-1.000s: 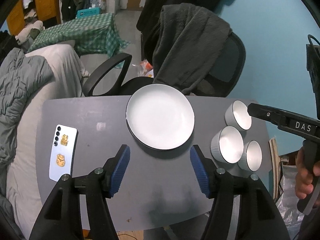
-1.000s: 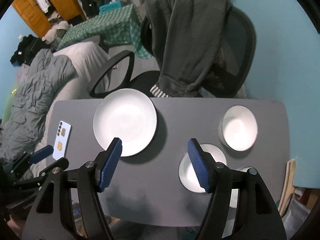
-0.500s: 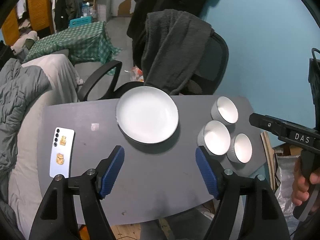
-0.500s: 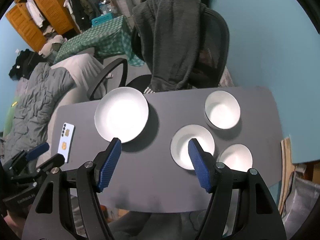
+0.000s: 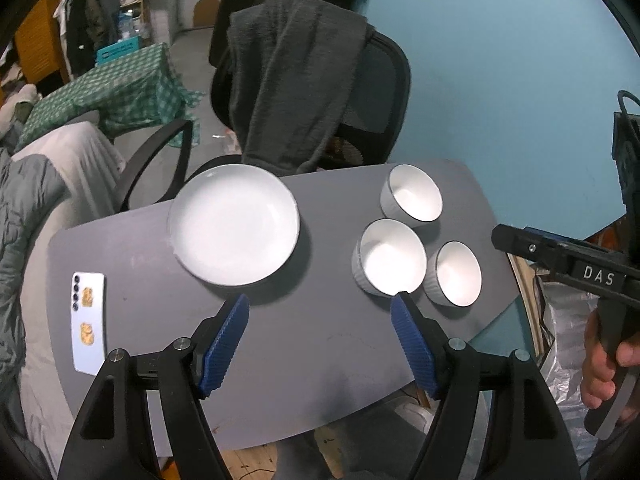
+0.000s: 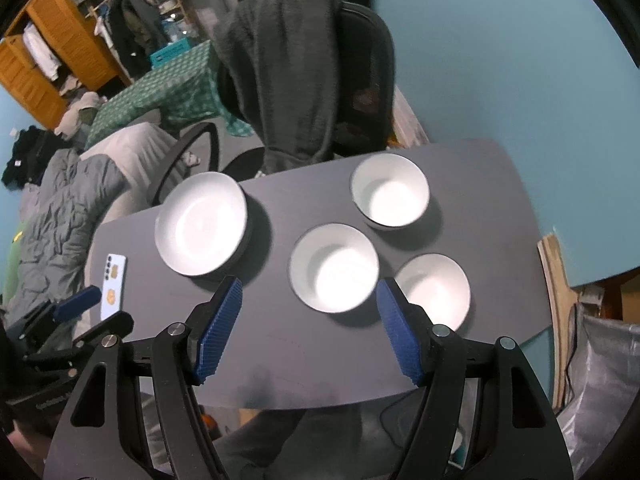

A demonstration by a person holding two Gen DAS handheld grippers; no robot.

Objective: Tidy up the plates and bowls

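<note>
Four pieces of white crockery on grey table (image 5: 280, 344): one plate (image 5: 234, 224) toward left, three bowls grouped toward right. Plate lying flat near far edge, apart from bowls. Far bowl (image 5: 412, 196) closest to far edge; middle bowl (image 5: 390, 256) just beside it on near side; near-right bowl (image 5: 454, 274) just beside middle bowl, close to right edge of table. All three upright, nothing seen inside, none stacked. Whether rims touch: cannot tell.

Left gripper (image 5: 320, 332) held above near part of table, blue pads spread wide, gripping nothing. Right pad (image 5: 412, 348) overlapping near rim of middle bowl in left wrist view; contact not evident.

Right gripper (image 6: 308, 324) likewise above near part of table, blue pads spread wide, gripping nothing. Seen from right wrist view, middle bowl (image 6: 334, 266) framed between pad tips, plate (image 6: 200, 224) beyond left pad, near-right bowl (image 6: 434, 290) beyond right pad, far bowl (image 6: 390, 190) further back.

Phone (image 5: 88, 322) lying face down near left edge of table, well apart from plate. Office chair (image 5: 372, 92) behind table, dark garment (image 5: 296, 80) draped over backrest. Grey bedding (image 5: 24, 224) to left of table. Green checked cloth (image 5: 116, 92) over furniture in background. Blue wall (image 5: 500, 60) at right.
</note>
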